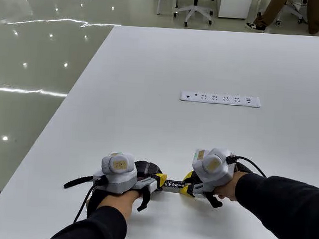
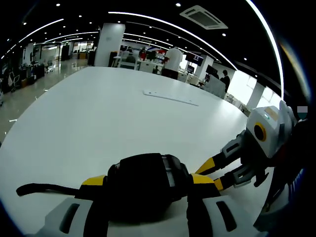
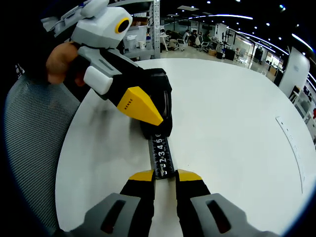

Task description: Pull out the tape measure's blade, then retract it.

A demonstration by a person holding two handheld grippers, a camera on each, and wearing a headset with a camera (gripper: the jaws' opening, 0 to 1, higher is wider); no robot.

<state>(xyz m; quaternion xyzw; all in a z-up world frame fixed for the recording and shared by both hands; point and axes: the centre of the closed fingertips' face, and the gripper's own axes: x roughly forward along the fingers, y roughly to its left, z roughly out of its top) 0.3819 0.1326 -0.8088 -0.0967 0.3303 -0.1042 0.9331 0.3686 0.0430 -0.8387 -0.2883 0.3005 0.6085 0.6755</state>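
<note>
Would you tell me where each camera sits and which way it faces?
Head view: head-worn, looking down at left gripper, right gripper; sleeves show.
Left gripper view: on left gripper, facing across the table; jaws clamp the case.
Right gripper view: on right gripper, facing the case; jaws pinch the blade.
All share the case.

White counter (image 1: 152, 70): white power strip (image 1: 220, 98) lying flat right of frame centre, black tape measure (image 1: 148, 168) resting on it at bottom centre.
</note>
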